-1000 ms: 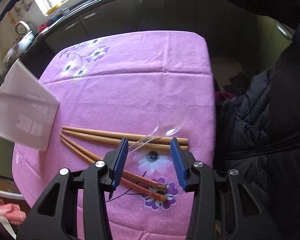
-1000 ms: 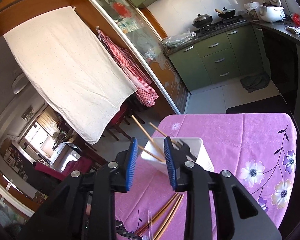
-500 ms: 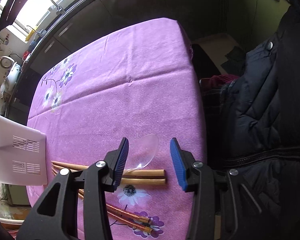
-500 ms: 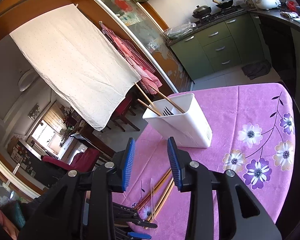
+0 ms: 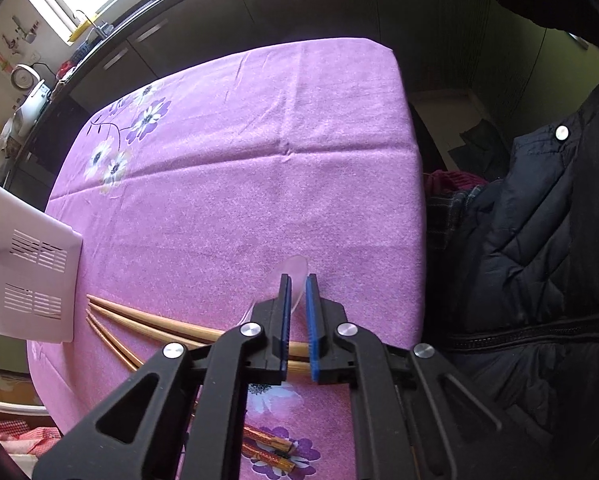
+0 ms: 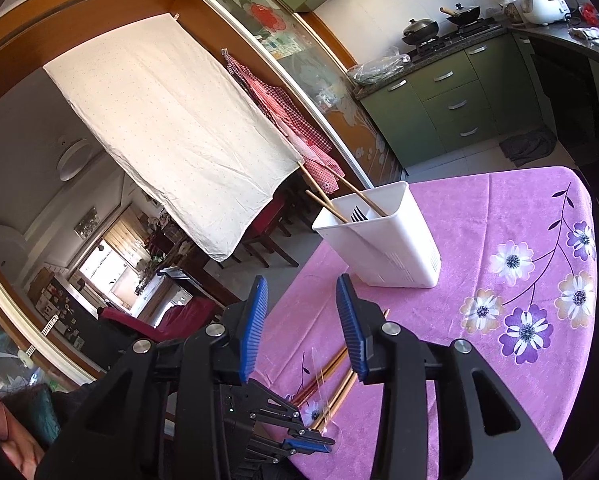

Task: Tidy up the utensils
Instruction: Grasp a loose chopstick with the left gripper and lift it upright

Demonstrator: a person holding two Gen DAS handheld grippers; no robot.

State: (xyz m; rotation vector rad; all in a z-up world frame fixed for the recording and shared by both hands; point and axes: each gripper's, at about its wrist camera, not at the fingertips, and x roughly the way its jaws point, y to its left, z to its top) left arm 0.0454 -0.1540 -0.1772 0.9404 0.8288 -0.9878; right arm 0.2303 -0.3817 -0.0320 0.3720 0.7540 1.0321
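1. The left gripper (image 5: 297,286) has just been closing; its blue-padded fingers (image 5: 285,312), wide apart a second ago, now pinch the bowl of the clear plastic spoon (image 5: 295,276) on the pink flowered table (image 5: 259,140).
2. The right gripper (image 6: 301,300) has drawn back from the white plastic utensil holder (image 6: 395,240), its fingers slightly wider.

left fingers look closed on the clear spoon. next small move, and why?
Probably a short lift straight up. The left gripper has just been closing, and its fingers now pinch the bowl of the clear plastic spoon, whose handle lies across the wooden chopsticks on the purple tablecloth. Raising it first should clear the chopsticks before carrying it to the white utensil holder.
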